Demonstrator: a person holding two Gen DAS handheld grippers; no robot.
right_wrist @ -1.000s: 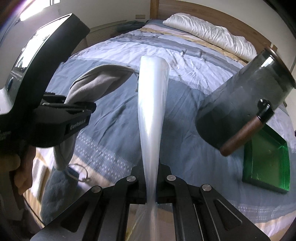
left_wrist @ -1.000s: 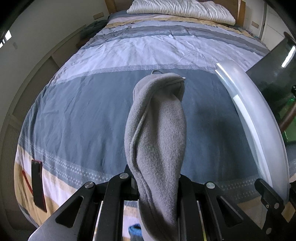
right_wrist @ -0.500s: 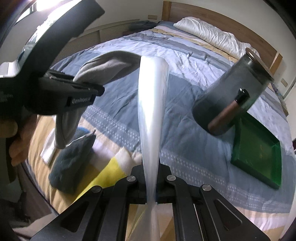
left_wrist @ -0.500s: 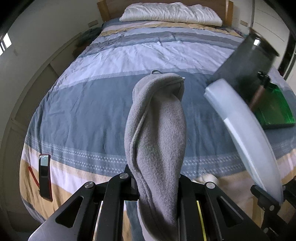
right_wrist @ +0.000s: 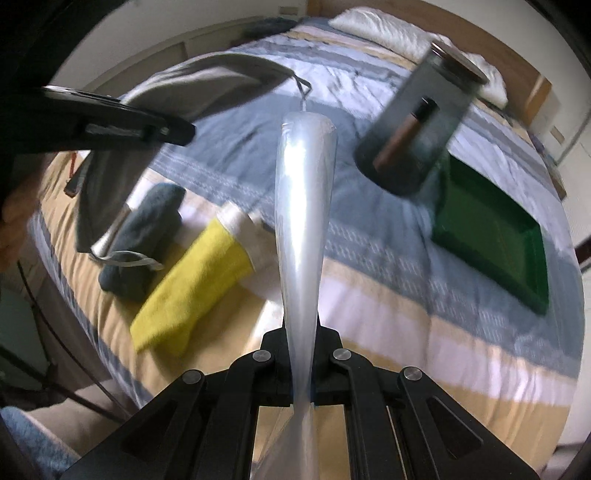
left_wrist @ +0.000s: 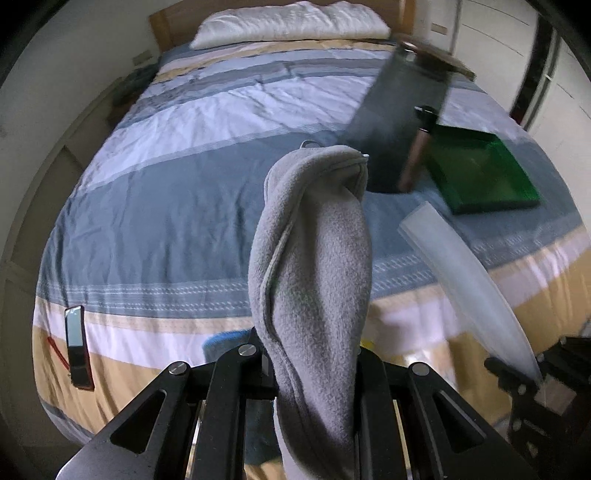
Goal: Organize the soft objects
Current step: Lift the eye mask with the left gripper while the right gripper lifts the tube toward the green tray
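A grey fleece cloth (left_wrist: 314, 266) hangs folded from my left gripper (left_wrist: 314, 354), which is shut on it above the foot of the bed. My right gripper (right_wrist: 303, 354) is shut on a strip of clear plastic bag (right_wrist: 303, 221) that stands up between its fingers. In the right wrist view the left gripper (right_wrist: 110, 125) is up at the left with the grey cloth (right_wrist: 207, 81) draped over it. Below it, on the bedspread, lie a dark blue-grey cloth (right_wrist: 144, 236) and a yellow cloth (right_wrist: 195, 280). The plastic bag (left_wrist: 461, 273) shows at the right of the left wrist view.
A dark cylindrical jar (right_wrist: 421, 122) with a lid and a brown handle stands on the striped bedspread (left_wrist: 166, 206) beside a green tray (right_wrist: 491, 229). A phone (left_wrist: 77, 347) lies near the bed's left corner. A white pillow (left_wrist: 291, 22) is at the head.
Both grippers have drawn back toward the foot of the bed and risen a little, still holding cloth and bag. The yellow and dark cloths, jar and tray have come into fuller view.
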